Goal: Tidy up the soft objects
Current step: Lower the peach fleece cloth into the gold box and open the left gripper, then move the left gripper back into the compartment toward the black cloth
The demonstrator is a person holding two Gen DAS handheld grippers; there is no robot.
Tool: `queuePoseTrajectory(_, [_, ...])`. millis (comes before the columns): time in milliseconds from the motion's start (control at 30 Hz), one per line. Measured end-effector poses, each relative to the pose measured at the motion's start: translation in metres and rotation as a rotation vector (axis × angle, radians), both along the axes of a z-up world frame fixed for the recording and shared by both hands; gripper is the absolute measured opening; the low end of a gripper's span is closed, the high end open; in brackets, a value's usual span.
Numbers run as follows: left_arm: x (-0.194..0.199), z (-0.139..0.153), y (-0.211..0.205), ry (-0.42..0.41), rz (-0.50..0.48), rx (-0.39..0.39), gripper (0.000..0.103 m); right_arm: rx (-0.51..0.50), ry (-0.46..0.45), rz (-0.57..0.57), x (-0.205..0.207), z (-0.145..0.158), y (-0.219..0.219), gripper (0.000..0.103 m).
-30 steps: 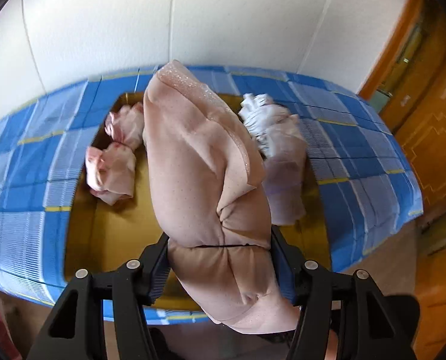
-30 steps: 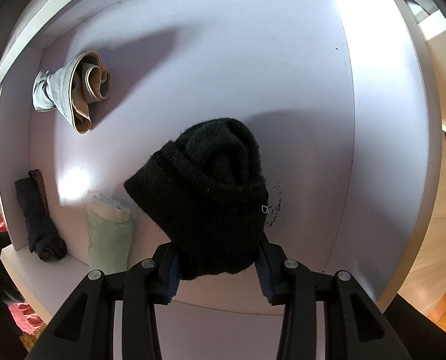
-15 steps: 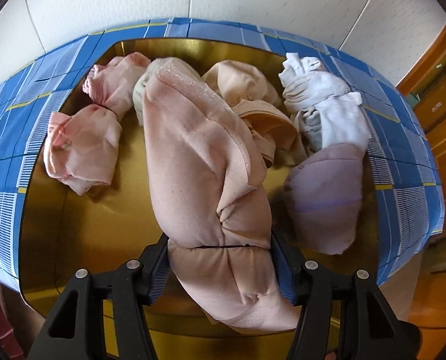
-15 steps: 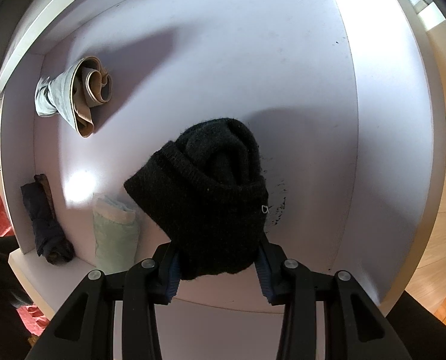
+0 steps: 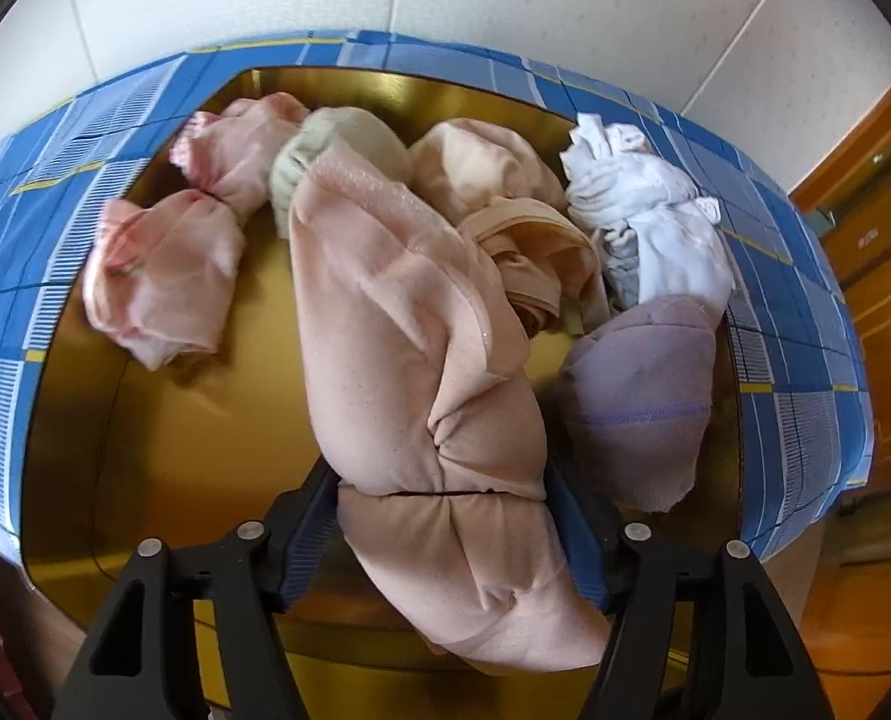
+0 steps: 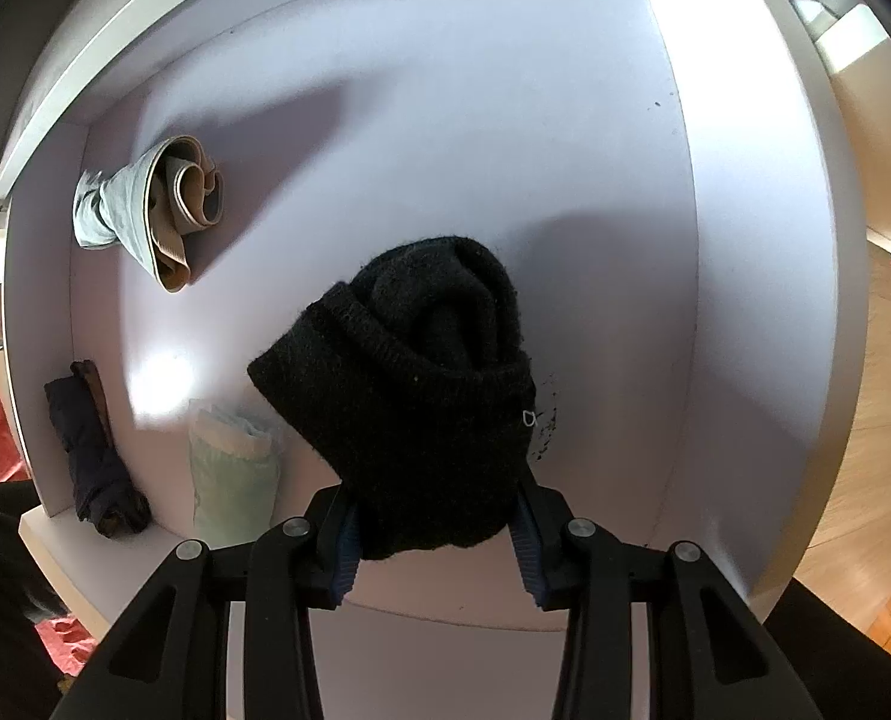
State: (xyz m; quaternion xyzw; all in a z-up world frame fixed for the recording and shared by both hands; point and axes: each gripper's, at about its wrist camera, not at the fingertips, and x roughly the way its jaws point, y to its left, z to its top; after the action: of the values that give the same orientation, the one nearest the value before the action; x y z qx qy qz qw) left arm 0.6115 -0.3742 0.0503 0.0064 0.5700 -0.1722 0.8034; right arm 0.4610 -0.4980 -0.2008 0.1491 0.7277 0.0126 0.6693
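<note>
Since a second ago your left gripper point(image 5: 442, 531) has come down over the gold tray point(image 5: 163, 456) on the blue checked cloth point(image 5: 805, 312), and the view now sits close above it. Its jaws are opening around the long peach fabric bundle point(image 5: 409, 360), which still lies between the pads; the bundle's near end is cut off behind the fingers. A pink bundle point(image 5: 163, 270) lies far left; white point(image 5: 655, 222) and lilac point(image 5: 643, 396) bundles lie right. Your right gripper point(image 6: 436, 546) has not moved: narrowly parted, it clamps the rolled black knit sock point(image 6: 409, 396) above the white drawer floor point(image 6: 505, 150). What the small dark specks beside the sock are cannot be told.
</note>
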Motion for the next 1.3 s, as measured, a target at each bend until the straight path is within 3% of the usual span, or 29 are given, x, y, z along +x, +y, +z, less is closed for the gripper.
queuePoseTrajectory(167, [-0.01,0.008,0.014,-0.061,0.012,-0.018,0.081,-0.022,-0.013,0.018,0.0,0.003,0.004,0.042])
queuePoseTrajectory(633, [-0.043,0.022,0.036,-0.165,-0.001,-0.043,0.083,-0.041,-0.027,0.037,-0.002,0.004,0.012,0.042])
queuePoseTrajectory(1067, [-0.113,0.049,0.073,-0.417,-0.062,-0.033,0.088,-0.046,-0.024,0.044,0.0,0.005,0.01,0.042])
queuePoseTrajectory(1300, [-0.151,0.023,0.098,-0.384,-0.045,-0.041,0.092,-0.056,-0.026,0.055,0.001,0.005,0.011,0.042])
